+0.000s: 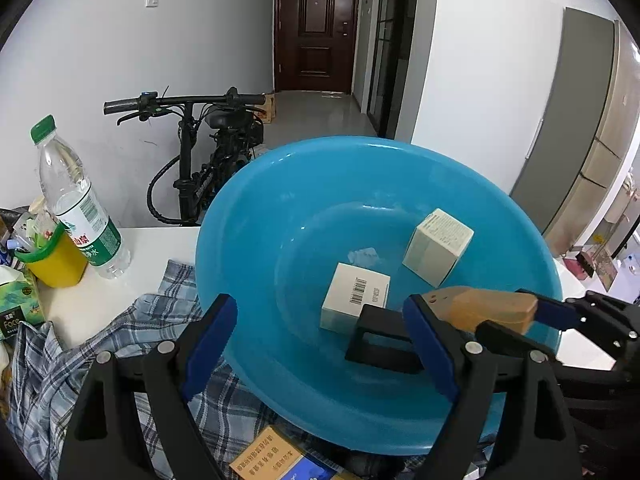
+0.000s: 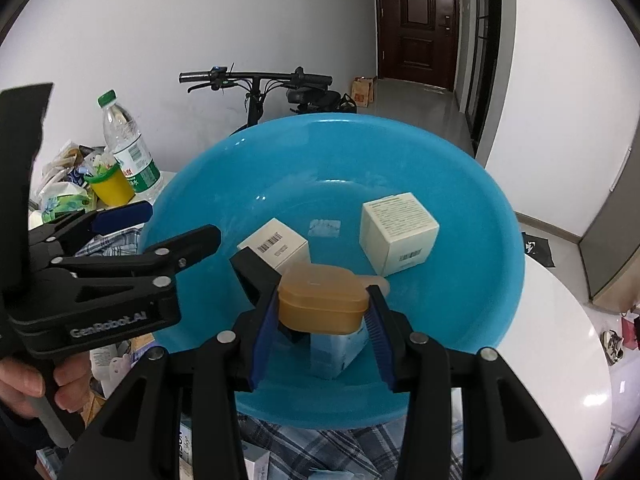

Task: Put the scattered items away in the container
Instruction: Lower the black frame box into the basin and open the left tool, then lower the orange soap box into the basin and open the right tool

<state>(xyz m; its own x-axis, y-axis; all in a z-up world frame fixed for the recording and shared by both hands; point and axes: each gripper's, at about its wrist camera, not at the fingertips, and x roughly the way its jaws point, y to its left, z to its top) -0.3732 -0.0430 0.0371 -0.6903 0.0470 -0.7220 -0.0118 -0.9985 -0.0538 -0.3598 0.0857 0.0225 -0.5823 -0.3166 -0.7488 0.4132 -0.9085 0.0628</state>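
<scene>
A blue basin (image 1: 248,240) (image 2: 472,216) stands on a plaid cloth. In it lie two white boxes, one with a barcode (image 1: 352,296) (image 2: 276,244) and a cube (image 1: 438,246) (image 2: 396,232), plus a black angular piece (image 1: 380,344) (image 2: 256,276). My left gripper (image 1: 320,308) (image 2: 182,224) hangs open over the basin's near side; its pads press on nothing. My right gripper (image 2: 325,296) (image 1: 504,310) is shut on a tan lidded box (image 2: 320,304) (image 1: 480,306), held above the basin. A pale box (image 2: 340,348) lies under it.
A water bottle (image 1: 80,208) and a yellow cup (image 1: 56,260) stand left of the basin on the white table (image 2: 560,340). The plaid cloth (image 1: 60,360) spreads at the front left. Small boxes (image 1: 264,460) lie near the front edge. A bicycle (image 1: 208,152) stands behind the table.
</scene>
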